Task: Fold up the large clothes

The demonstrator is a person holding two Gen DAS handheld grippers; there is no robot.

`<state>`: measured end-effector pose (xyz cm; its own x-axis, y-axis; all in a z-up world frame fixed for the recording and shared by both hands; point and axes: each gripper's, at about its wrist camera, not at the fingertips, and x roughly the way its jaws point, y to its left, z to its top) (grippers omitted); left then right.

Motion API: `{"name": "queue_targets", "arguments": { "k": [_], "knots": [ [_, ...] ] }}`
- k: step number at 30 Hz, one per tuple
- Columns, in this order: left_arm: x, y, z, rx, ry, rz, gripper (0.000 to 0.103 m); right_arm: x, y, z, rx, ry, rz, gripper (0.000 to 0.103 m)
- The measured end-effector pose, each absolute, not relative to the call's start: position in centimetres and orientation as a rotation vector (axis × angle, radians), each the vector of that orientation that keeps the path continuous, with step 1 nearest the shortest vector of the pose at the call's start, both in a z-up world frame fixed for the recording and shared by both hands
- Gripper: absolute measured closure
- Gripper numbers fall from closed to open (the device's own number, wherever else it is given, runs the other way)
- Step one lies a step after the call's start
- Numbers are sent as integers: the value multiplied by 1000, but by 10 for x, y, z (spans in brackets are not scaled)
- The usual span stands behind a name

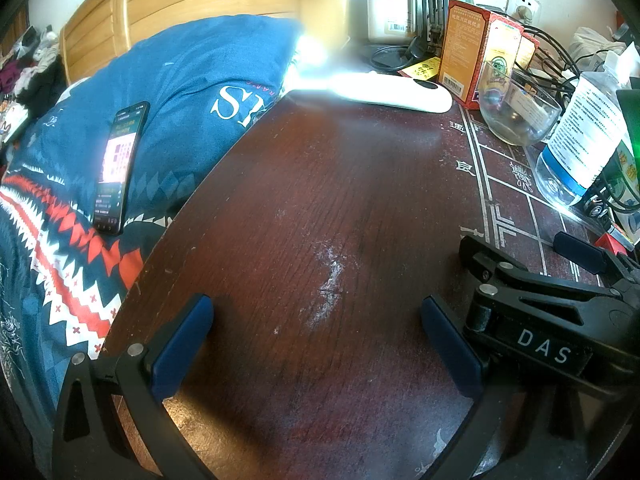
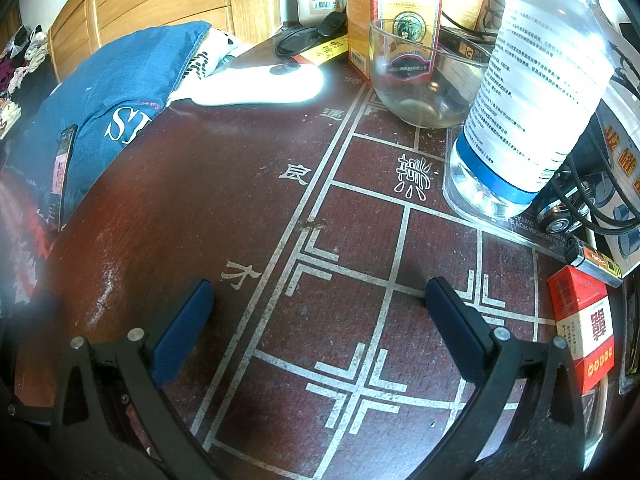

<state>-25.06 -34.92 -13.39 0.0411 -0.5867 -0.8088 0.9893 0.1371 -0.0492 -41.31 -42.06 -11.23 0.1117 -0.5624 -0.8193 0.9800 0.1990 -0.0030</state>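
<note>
Blue fabric with white letters [image 1: 192, 76] is bunched on the bed left of the table, and it also shows in the right wrist view as blue fabric [image 2: 120, 80]. Below it lies a red, white and blue patterned cloth [image 1: 68, 280]. My left gripper [image 1: 316, 312] is open low over the dark wooden table [image 1: 320, 200], holding nothing. Beside it on the right, my right gripper [image 1: 516, 248] appears with its fingers spread. In its own view the right gripper [image 2: 320, 292] is open above the white grid lines painted on the table [image 2: 200, 200]. Neither gripper touches any cloth.
A lit phone [image 1: 120, 168] rests on the blue fabric. At the back and right of the table stand a glass bowl [image 2: 416, 80], a water bottle [image 2: 532, 92], an orange box [image 2: 392, 4], a white oval device [image 2: 260, 84], a red packet [image 2: 584, 328] and cables [image 1: 552, 52].
</note>
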Motion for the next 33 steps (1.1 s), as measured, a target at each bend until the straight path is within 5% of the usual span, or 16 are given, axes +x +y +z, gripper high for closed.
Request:
{"name": "queue_targets", "arguments": {
  "k": [33],
  "knots": [
    [-251,-350,-134,638,807,-1337,0,-412,-420,-111,651,804,-1260,0]
  ]
}}
